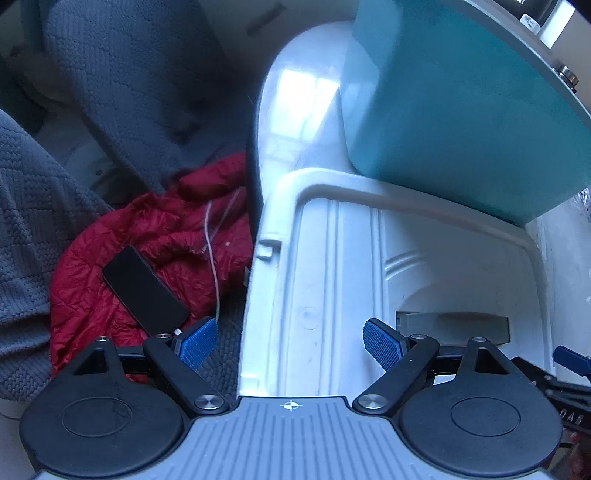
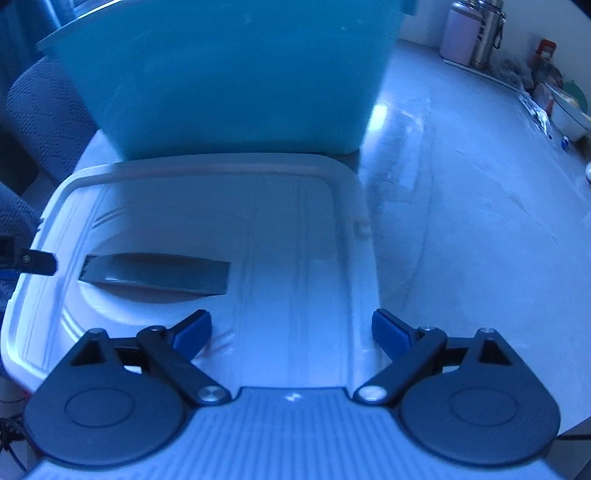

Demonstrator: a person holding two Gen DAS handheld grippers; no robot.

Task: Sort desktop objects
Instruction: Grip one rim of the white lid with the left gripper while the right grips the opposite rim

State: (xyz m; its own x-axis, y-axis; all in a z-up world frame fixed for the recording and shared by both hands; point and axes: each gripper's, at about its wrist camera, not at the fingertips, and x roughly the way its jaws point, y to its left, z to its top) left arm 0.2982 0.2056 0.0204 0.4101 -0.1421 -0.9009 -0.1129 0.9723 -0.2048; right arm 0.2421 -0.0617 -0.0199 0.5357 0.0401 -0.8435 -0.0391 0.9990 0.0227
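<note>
A white plastic lid [image 1: 369, 266] with a slot handle [image 1: 452, 325] lies on the white table, also in the right wrist view [image 2: 258, 229]. A teal bin [image 1: 461, 110] stands just behind it, seen again in the right wrist view [image 2: 229, 74]. My left gripper [image 1: 290, 345] is open and empty, straddling the lid's left edge. My right gripper [image 2: 291, 332] is open and empty, straddling the lid's right edge. The left gripper's tip shows at the left edge of the right wrist view [image 2: 33, 260].
A red jacket [image 1: 155, 236] with a black phone [image 1: 144, 290] and white cable lies on a grey chair [image 1: 129, 92] left of the table. Bottles [image 2: 472, 33] and bowls [image 2: 569, 110] stand at the table's far right. Bare tabletop [image 2: 461, 221] lies right of the lid.
</note>
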